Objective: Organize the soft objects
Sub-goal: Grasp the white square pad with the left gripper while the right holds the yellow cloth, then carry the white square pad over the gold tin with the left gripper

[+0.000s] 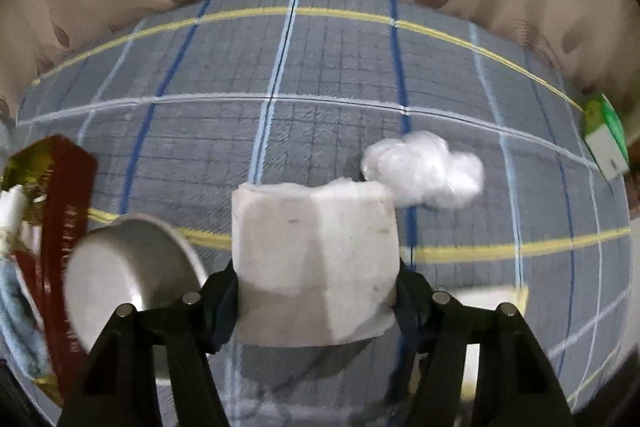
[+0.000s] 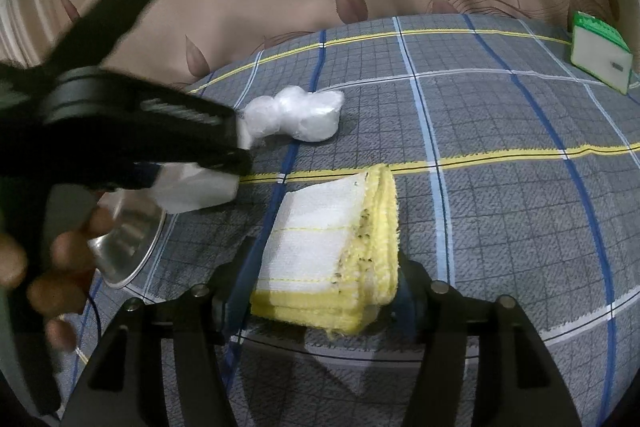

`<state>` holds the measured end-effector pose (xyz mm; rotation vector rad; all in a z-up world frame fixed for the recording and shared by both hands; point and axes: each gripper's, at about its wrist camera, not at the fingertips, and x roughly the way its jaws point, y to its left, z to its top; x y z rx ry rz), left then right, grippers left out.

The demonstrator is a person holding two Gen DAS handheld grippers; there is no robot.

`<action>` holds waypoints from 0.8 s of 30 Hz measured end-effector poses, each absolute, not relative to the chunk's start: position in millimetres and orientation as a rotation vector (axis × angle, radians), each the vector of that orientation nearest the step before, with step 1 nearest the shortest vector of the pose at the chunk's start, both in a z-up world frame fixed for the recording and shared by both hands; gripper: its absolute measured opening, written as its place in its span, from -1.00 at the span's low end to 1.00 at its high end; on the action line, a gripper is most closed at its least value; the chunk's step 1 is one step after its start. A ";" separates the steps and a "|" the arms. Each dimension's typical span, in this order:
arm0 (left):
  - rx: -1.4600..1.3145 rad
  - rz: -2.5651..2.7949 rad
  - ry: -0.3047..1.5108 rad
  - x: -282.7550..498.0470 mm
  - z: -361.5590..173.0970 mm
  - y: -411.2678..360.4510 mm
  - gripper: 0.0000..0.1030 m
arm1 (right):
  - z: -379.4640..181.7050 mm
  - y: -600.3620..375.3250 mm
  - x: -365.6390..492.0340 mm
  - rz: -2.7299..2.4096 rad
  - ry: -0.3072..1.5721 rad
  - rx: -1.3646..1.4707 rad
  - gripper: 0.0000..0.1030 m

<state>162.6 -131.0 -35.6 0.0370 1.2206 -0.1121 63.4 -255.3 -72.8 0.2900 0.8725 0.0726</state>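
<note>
The left tool point(image 1: 316, 291) grips a white sponge point(image 1: 316, 259), its pads pressed on both sides. The right tool point(image 2: 320, 301) is clamped on a folded yellow-and-white cloth point(image 2: 332, 259) that lies on the checked bedspread point(image 2: 500, 207). Just left of the cloth a steel bowl point(image 2: 128, 247) lies tilted on its side, with the person's hand point(image 2: 44, 267) in front of it. The sponge hangs above the bowl, left of the cloth. Beyond the cloth sits a clear bag of cotton balls point(image 2: 296, 115). Far off to the cloth's right, at the bedspread's edge, stands a green-and-white pack point(image 2: 600, 55).
</note>
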 end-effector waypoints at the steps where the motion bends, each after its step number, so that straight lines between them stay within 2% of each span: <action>1: 0.039 -0.126 1.217 154.2 -31.4 -126.9 0.27 | -72.7 -254.7 63.6 0.071 0.873 0.287 0.13; 15: 0.128 -0.270 1.290 20.0 -5.4 -56.4 0.27 | -75.2 -253.1 65.4 0.060 0.878 0.263 0.13; 24: 0.025 -0.162 1.314 -18.6 14.9 43.8 0.27 | -76.2 -250.6 66.7 0.054 0.882 0.244 0.13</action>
